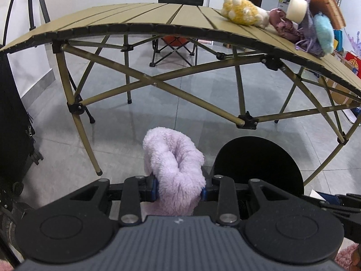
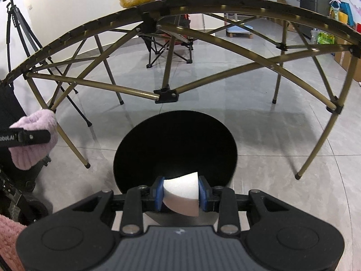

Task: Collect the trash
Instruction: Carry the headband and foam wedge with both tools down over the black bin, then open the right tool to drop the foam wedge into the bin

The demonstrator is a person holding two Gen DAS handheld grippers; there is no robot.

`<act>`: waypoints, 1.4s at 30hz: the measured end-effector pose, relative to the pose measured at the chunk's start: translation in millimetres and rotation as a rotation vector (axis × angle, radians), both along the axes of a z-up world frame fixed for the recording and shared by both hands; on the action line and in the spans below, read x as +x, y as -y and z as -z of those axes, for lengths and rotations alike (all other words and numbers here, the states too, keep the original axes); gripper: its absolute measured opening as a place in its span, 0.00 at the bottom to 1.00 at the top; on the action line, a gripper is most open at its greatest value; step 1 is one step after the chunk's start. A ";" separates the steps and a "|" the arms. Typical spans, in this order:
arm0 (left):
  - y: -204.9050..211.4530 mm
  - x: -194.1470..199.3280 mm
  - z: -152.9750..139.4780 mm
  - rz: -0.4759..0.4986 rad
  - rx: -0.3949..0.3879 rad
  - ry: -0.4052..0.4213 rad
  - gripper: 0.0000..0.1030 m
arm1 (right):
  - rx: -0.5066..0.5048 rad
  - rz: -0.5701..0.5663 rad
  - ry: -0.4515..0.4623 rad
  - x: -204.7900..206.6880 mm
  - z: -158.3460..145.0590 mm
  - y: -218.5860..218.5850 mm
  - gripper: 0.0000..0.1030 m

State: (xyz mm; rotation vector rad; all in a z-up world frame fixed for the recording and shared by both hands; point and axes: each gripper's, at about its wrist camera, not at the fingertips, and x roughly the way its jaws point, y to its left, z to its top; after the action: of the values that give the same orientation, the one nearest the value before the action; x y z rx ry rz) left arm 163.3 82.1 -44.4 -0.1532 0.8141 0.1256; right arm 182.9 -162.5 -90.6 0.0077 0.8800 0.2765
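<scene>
Right gripper (image 2: 180, 195) clamps a white foam wedge (image 2: 181, 195) over the near rim of the black bin (image 2: 174, 149). Left gripper (image 1: 179, 192) grips a fluffy lilac cloth (image 1: 174, 171), left of the bin, probably not yet over it. Remaining soft items (image 1: 243, 13) sit on the counter (image 1: 135, 15) beyond the bin.

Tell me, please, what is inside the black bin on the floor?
Nothing can be made out inside the black bin: its interior looks uniformly dark. The right gripper holds a white foam piece over its near rim, which covers that part of the opening.
</scene>
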 end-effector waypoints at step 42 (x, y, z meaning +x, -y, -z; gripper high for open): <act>-41.1 27.4 18.4 -0.091 -0.050 -0.062 0.30 | -0.029 -0.003 -0.181 98.6 52.7 -54.7 0.33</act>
State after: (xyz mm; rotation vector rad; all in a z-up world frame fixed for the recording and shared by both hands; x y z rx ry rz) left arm 190.8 123.2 -62.8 -0.2346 0.8724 0.1971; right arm 281.5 -107.9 -143.2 0.0049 1.0639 0.2691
